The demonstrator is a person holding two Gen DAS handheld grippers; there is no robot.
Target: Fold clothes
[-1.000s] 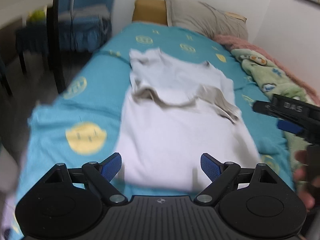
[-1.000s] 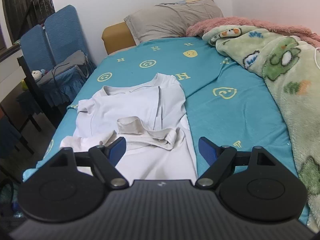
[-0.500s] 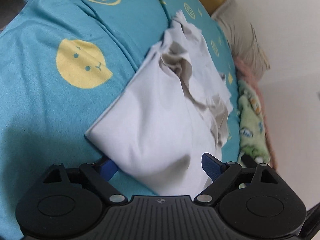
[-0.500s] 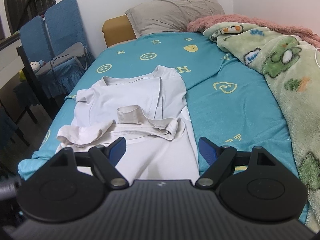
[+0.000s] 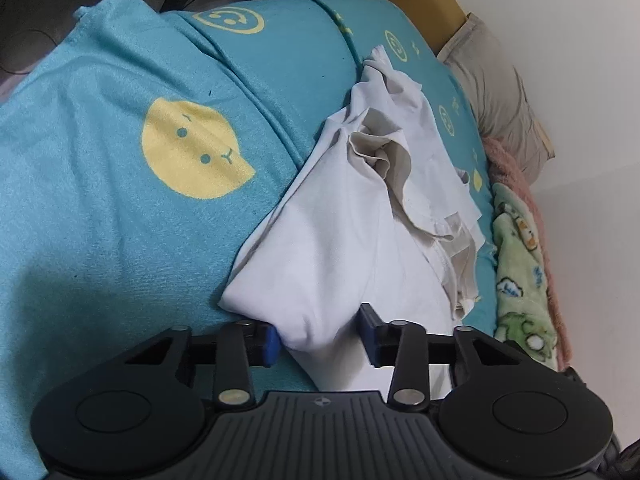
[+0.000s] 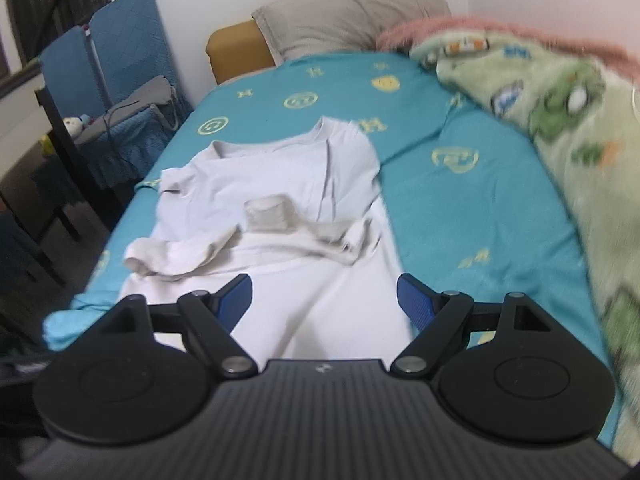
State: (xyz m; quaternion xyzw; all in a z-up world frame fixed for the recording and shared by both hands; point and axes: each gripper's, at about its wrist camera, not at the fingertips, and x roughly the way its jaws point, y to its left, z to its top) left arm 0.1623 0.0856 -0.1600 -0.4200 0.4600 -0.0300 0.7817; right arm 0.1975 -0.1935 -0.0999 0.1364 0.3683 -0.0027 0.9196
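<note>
A white shirt (image 5: 340, 248) lies spread on the teal bedsheet (image 5: 120, 220), its sleeves crumpled across the middle. My left gripper (image 5: 320, 338) is at the shirt's near hem corner by the bed's left edge. Its jaws are closing, and a bunched fold of the hem sits between the blue pads (image 5: 370, 338), which touch it on both sides. In the right wrist view the same shirt (image 6: 280, 184) stretches away from me, collar at the far end. My right gripper (image 6: 324, 296) hovers open over the near hem with nothing between its fingers.
A green plush blanket (image 6: 560, 128) is heaped along the bed's right side. Grey pillows (image 6: 352, 16) and a mustard cushion (image 6: 236, 52) lie at the head. Blue padded chairs (image 6: 104, 60) and a dark table stand left of the bed, where the sheet drops off the edge.
The left gripper has rolled and dropped to the shirt's near corner, and its jaws have narrowed onto the hem. The right gripper has barely moved and stays wide.
</note>
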